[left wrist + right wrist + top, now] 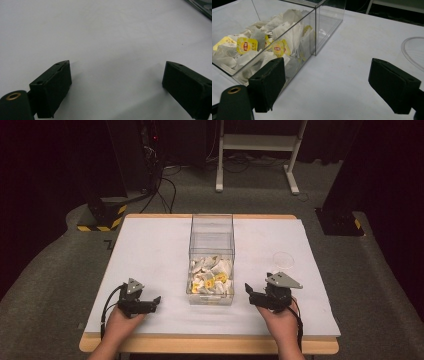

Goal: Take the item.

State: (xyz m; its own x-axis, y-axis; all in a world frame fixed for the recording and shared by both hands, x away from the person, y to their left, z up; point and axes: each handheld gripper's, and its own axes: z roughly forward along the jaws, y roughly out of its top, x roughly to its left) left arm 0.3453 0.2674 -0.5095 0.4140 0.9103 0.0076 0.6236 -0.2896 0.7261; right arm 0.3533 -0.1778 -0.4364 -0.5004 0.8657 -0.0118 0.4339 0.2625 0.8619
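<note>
Both claws sit wide and empty on the worktop (150, 245), left claw (156, 301) and right claw (248, 290) flanking the teabag box (212, 265) between them, likely staged for a reach in.

Clear glossy plastic box (322, 22), see-through walls catching the light. Inside, tea bags (262, 37) of thin white paper, with glossy yellow tags. The worktop (150, 255) wears a smooth matt white sheet over a wooden edge. Right gripper (325, 82) has matt black jaws and a brass-coloured rivet.
</note>
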